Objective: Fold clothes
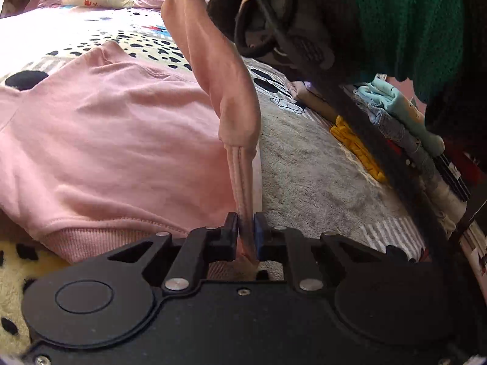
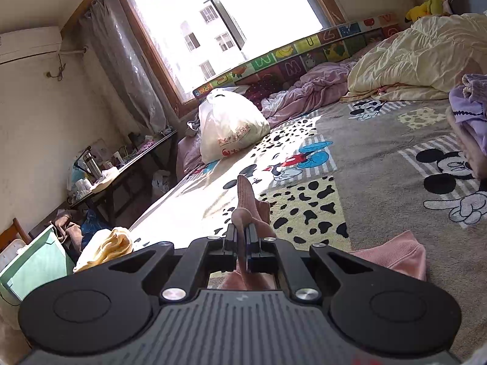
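Both grippers (image 1: 246, 234) (image 2: 242, 243) clenched on pink sweatshirt (image 1: 115, 140), cartoon blanket (image 2: 380, 158), sunlit window (image 2: 225, 27)

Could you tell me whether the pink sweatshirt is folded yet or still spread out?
Mostly spread: the sweatshirt body lies flat on the blanket, while the left gripper pinches a lifted sleeve.

A pink sweatshirt (image 1: 115, 140) is lying on a grey blanket (image 2: 380, 158) that is showing black-and-white cartoon mice and cream patches with black spots. A white bag (image 2: 231, 127) with red print is sitting near purple bedding (image 2: 307, 88), and a dark green knit (image 1: 411, 21) is hanging above yellow cloth (image 1: 356, 146).
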`<state>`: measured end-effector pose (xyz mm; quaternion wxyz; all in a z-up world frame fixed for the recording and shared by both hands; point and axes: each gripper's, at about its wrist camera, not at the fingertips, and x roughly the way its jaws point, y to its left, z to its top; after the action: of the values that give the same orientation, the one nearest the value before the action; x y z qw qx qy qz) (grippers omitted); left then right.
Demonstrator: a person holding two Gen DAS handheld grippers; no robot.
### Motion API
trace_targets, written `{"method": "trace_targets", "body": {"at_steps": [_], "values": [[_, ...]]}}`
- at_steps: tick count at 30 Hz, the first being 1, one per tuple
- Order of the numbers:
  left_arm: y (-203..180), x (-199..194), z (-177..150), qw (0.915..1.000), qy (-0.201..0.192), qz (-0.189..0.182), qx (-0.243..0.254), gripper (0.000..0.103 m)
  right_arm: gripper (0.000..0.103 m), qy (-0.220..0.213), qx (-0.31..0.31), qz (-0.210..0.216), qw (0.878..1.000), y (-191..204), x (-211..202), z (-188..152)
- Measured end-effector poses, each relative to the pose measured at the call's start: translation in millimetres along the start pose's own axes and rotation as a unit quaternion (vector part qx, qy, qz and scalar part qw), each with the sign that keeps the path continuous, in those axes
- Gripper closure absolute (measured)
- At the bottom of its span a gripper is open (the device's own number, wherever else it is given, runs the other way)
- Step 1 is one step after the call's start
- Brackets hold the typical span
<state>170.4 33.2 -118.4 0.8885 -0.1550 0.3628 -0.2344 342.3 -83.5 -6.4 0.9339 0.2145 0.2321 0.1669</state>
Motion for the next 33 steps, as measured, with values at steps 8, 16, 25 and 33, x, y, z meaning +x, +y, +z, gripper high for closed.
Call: {"method": "trace_targets", "body": {"at_steps": [8, 16, 25, 33], "values": [[33, -18, -1, 0.9953, 0.010, -0.024, -0.094, 0.083, 0.075, 0.152, -0.040, 0.028, 0.987, 52, 72, -18], [70, -31, 7, 0.9800, -0.033, -0.053, -0.189, 0.075, 0.053, 0.083, -0.059, 0.056, 0.993, 8, -19, 11], [80, -1, 34, 0.9661, -0.050, -0.070, -0.243, 0.067, 0.052, 0.051, -0.126, 0.032, 0.990, -73, -130, -83], [54, 7, 45, 0.9896, -0.030, 0.000, -0.141, 0.074, 0.052, 0.067, -0.403, 0.035, 0.912, -17, -143, -190]]}}
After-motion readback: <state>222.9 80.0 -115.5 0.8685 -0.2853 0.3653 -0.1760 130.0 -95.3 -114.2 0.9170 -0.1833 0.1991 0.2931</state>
